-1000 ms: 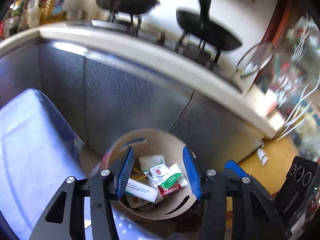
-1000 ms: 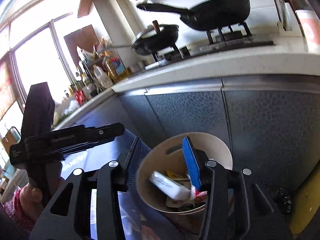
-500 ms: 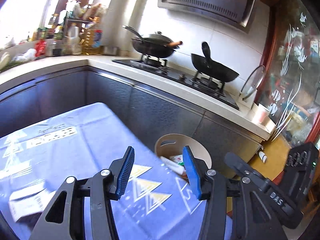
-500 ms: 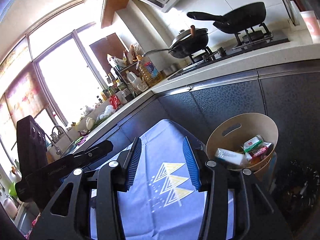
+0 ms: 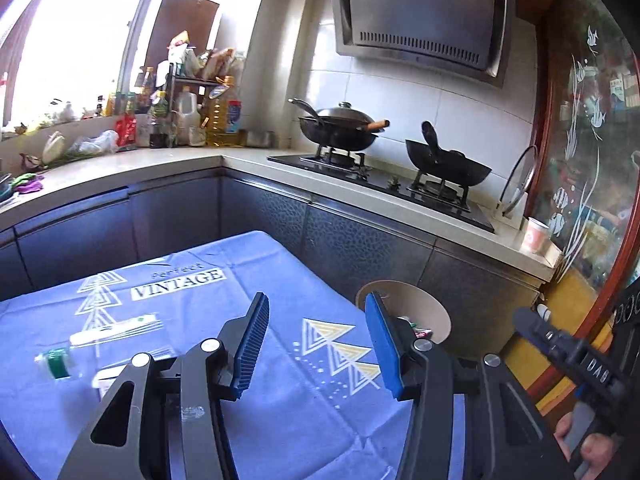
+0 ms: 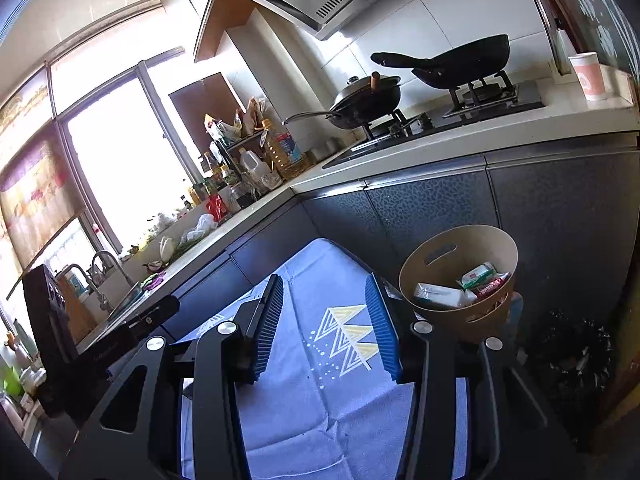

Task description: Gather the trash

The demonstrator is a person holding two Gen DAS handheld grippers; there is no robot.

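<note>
- Partly done, judging by the tan trash bin (image 6: 460, 280) off the table edge, right of the right gripper (image 6: 326, 332): already holding a white carton and red-green wrappers.
- Left to collect: clear plastic bottle (image 5: 56, 362) with green label, plus white paper packets (image 5: 116, 330), lying on the blue tablecloth (image 5: 320, 420) well left of the left gripper (image 5: 316, 346).
- Both sets of jaws spread wide, gripping nothing, hovering above the cloth.
</note>
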